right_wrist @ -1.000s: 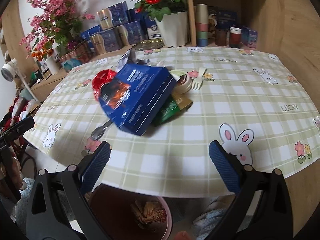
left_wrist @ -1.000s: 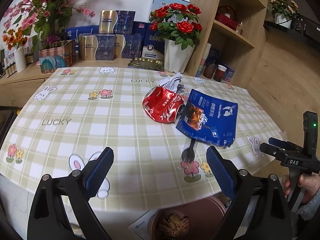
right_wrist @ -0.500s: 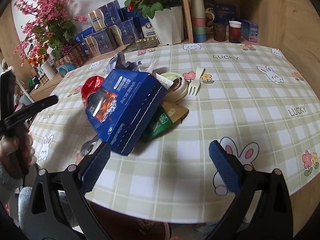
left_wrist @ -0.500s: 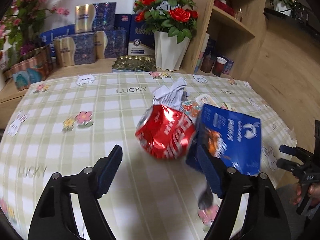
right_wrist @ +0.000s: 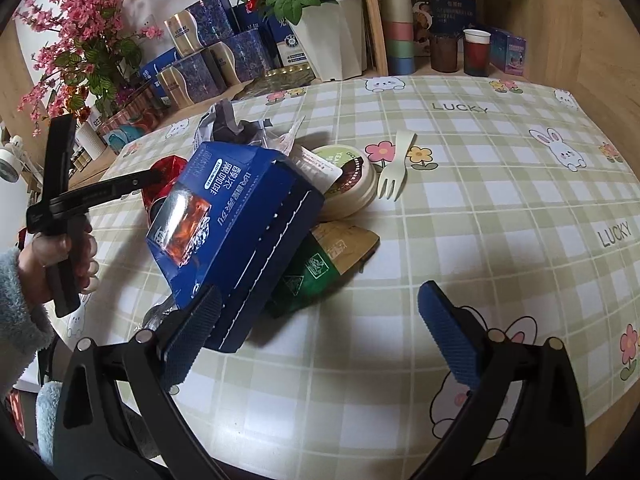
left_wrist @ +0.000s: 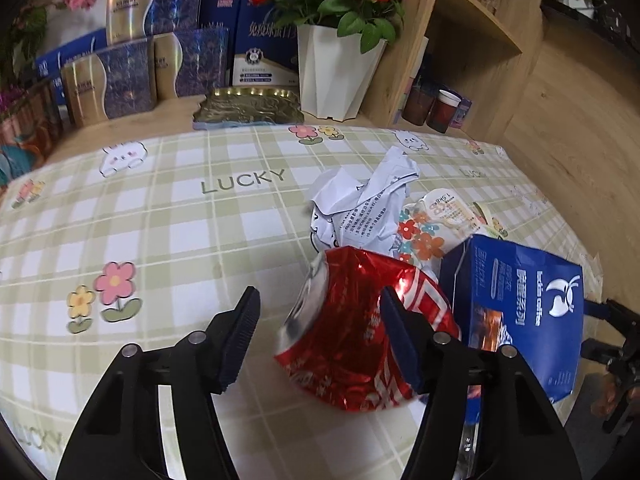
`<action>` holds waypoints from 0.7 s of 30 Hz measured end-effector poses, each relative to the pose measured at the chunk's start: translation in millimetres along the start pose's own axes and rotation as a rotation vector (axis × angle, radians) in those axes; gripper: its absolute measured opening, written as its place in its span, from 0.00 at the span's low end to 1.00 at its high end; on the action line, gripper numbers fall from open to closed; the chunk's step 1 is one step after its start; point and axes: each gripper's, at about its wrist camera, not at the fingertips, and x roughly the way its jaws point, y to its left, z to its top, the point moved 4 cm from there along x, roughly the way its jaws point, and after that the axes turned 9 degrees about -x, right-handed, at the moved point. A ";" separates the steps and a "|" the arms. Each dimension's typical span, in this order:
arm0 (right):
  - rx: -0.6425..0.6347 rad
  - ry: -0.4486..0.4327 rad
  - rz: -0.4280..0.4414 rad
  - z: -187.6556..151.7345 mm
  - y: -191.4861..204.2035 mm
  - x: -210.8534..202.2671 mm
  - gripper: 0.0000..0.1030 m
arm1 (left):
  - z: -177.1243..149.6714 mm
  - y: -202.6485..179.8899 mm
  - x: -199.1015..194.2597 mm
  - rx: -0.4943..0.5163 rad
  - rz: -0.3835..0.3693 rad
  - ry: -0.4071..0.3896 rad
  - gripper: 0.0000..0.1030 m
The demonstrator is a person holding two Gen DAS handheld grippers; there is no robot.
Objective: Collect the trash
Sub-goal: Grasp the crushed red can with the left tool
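Left hand-held gripper (left_wrist: 320, 320) closing around crushed can (left_wrist: 360, 332) on desk (left_wrist: 160, 240), pads not yet pressing. Light, thin, slippery, dented; best squeezed mid-body. Right hand-held gripper (right_wrist: 320, 332) wide open, empty.

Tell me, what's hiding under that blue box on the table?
The blue box leans on a green and gold packet, whose end pokes out. A crushed red can sits behind it. Whatever else lies beneath is covered.

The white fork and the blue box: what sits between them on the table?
In the right wrist view, a round lidded cup lies between the fork and the blue box, with a torn white wrapper against it.
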 end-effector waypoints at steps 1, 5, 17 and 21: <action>0.000 0.001 0.003 0.8 0.4 1.0 0.94 | 0.9 0.2 2.4 -0.006 -0.007 0.003 0.56; -0.007 -0.004 0.010 5.2 5.4 3.4 0.94 | -0.2 0.3 8.8 -0.001 0.018 0.015 0.35; -0.003 -0.014 0.031 10.5 10.7 3.5 0.94 | -15.3 17.0 -32.4 -0.052 0.090 -0.019 0.17; -0.009 -0.023 0.032 13.1 11.3 0.3 0.94 | -18.4 16.6 -47.5 -0.056 0.112 -0.038 0.17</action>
